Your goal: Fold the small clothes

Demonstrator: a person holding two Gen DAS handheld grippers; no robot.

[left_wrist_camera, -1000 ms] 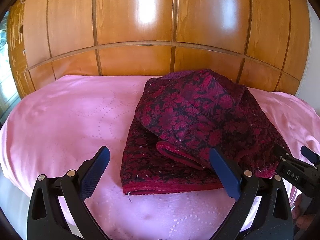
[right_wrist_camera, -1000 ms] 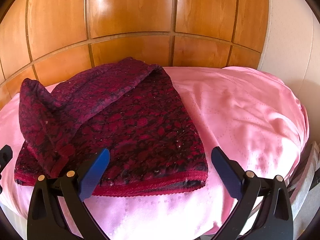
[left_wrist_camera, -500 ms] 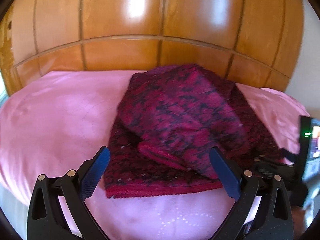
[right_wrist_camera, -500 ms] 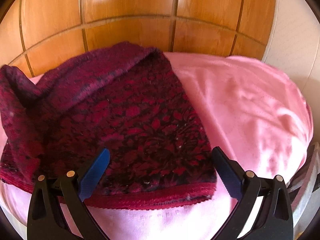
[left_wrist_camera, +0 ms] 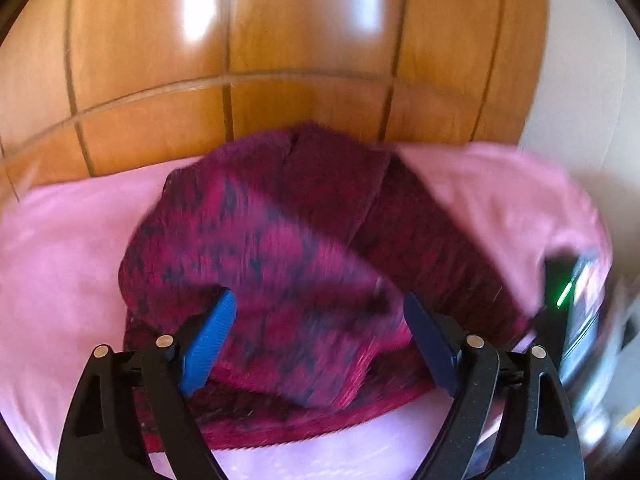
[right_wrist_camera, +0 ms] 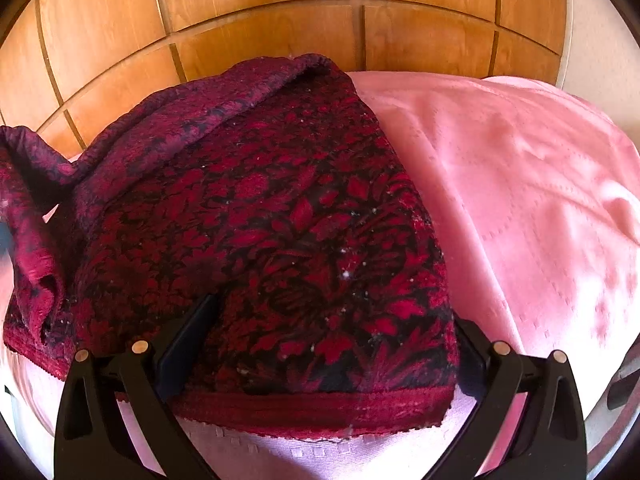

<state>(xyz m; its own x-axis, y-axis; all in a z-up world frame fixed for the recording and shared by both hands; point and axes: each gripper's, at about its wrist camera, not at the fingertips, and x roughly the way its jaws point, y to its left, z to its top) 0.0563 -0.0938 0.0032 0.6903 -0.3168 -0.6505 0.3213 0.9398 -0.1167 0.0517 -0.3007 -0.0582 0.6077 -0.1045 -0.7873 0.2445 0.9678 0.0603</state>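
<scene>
Glossy orange-brown wooden panelling [right_wrist_camera: 400, 36] fills the background of both wrist views, and in front of it lies a pink embossed bedspread [right_wrist_camera: 540, 184] carrying the one garment in play, a dark red and black floral knit [right_wrist_camera: 288, 216]. It rests left of the middle of the spread in the right wrist view, with its bound crimson hem [right_wrist_camera: 320, 412] running crosswise along the near edge and its long axis leading away toward the panelling. The right gripper [right_wrist_camera: 336, 344] is spread wide and straddles the near right corner of the hem, one finger on each side of the cloth, with nothing pinched as far as the view shows. The left gripper [left_wrist_camera: 316, 340] is likewise spread, its blue pads [left_wrist_camera: 208, 344] low over the near left part of the garment, where a loose flap [left_wrist_camera: 256, 264] lies doubled over the layer beneath; this view is smeared by motion, so contact cannot be judged. The hem lies directly ahead of both tools, each nearest its own corner, so the coming move probably turns on closing on those two corners and carrying them along the long axis toward the far end. At the right edge of the left view a dark device with a green light [left_wrist_camera: 564, 292] shows. No brand, label or writing can be read.
</scene>
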